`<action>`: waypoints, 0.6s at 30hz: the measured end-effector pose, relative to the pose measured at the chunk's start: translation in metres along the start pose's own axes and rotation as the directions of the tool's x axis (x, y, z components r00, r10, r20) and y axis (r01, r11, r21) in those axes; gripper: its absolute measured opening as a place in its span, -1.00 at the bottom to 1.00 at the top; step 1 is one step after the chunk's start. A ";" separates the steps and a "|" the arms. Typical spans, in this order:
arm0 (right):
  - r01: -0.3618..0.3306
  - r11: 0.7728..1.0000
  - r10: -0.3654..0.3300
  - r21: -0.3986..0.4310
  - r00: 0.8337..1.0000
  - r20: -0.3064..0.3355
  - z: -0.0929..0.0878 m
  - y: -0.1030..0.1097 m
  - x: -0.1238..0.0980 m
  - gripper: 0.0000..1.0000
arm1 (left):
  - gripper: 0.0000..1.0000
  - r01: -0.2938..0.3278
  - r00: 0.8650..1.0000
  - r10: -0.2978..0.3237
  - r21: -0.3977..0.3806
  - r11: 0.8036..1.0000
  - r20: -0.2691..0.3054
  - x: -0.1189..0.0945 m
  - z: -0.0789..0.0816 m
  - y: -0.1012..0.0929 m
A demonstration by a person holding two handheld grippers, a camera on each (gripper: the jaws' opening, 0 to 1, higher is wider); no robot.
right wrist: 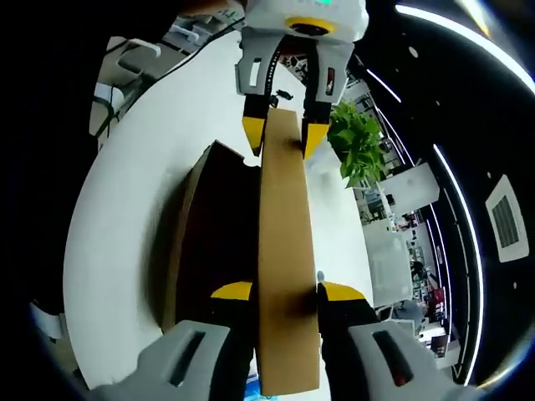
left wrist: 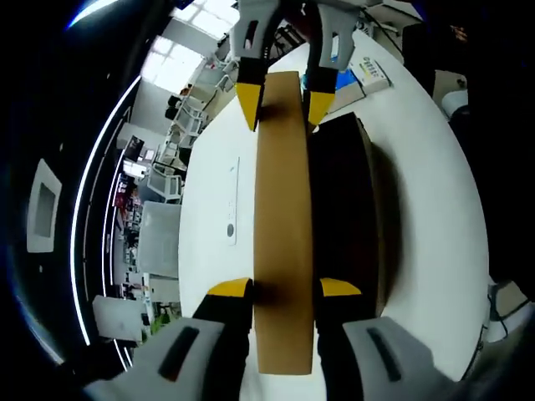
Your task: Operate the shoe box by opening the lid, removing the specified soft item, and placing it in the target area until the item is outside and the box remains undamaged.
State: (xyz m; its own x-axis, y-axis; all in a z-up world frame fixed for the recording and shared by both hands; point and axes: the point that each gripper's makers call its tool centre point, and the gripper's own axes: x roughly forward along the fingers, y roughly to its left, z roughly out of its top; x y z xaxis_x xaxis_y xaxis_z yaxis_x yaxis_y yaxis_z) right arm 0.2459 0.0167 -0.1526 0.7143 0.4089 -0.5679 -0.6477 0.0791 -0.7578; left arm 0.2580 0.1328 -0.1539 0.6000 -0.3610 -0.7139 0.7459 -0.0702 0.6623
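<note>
I hold the brown lid (left wrist: 282,225) on edge between both tongs, left tongs (left wrist: 284,289) and right tongs (right wrist: 282,291) clamped on opposite ends, so it swings clear of the dark, open shoe box (right wrist: 213,242) on the white surface (left wrist: 426,192); the soft item is hidden inside.

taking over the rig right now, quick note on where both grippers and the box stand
Left gripper: shut on one end of the lid, jaws on either side of the cardboard panel.
Right gripper: shut on the opposite end of the same lid.
The lid is raised on edge above the shoe box, which sits on the white table. The box interior looks dark; the soft item inside cannot be made out.
Done: lid gripped at both ends and lifted open.
Left: finish moving the lid aside, take out the soft item, set it in the target area, without creasing the cardboard.
</note>
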 end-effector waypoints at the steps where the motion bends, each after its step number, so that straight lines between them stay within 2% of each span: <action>1: 0.004 1.000 -0.004 0.000 1.000 -0.001 0.000 0.000 0.000 -0.43 | -0.41 -0.005 1.000 0.005 0.002 1.000 0.002 0.000 0.000 -0.001; 18: 0.093 0.995 -0.094 -0.037 0.996 -0.007 0.001 0.014 -0.001 -0.43 | -0.41 -0.111 0.991 0.110 0.007 0.994 0.072 0.000 -0.001 -0.013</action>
State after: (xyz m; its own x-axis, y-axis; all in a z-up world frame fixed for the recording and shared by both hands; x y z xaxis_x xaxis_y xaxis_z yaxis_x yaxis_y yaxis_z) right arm 0.2360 0.0179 -0.1624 0.7736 0.3936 -0.4966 -0.5681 0.0837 -0.8187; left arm 0.2487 0.1344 -0.1632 0.6559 -0.4324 -0.6187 0.6730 -0.0361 0.7387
